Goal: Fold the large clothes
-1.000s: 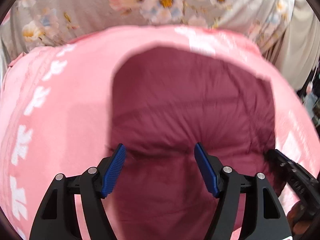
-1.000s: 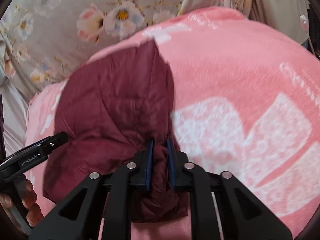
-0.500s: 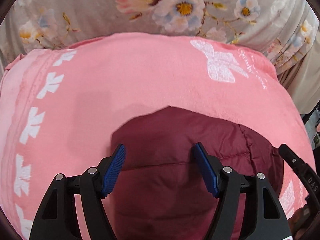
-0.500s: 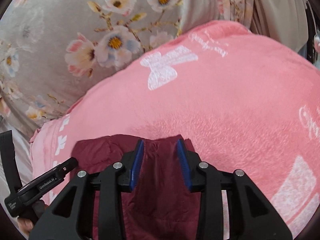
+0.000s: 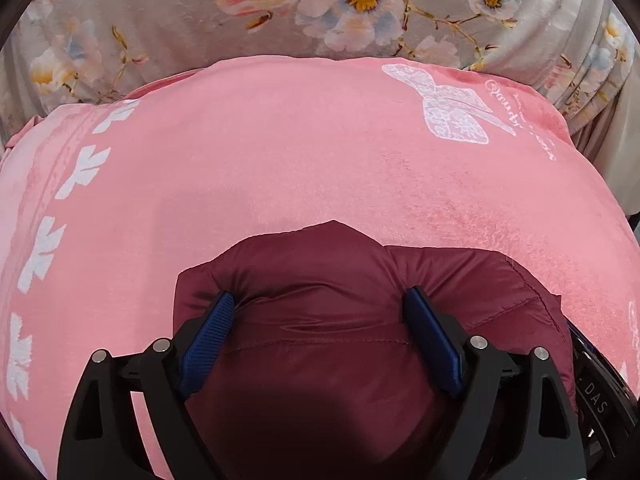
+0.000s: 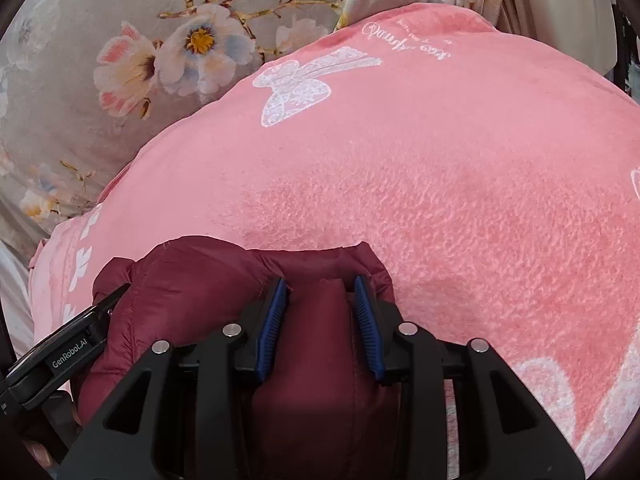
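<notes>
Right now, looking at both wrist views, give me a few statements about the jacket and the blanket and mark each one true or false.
1. The maroon puffer jacket lies on a pink blanket. True.
2. The blanket carries a white butterfly print. True.
3. The jacket is spread out flat and covers the whole blanket. False: it is bunched near the cameras, and most of the blanket is bare.
4. The cloth behind the blanket is plain blue. False: the floral fabric is grey with flowers.
5. Padded jacket fabric sits between the pads of the right hand-held gripper. True.

Bare pink blanket (image 5: pixel 300 168) ahead — puffy maroon jacket (image 5: pixel 320 344) bunched close, floral curtain (image 5: pixel 168 12) beyond
</notes>
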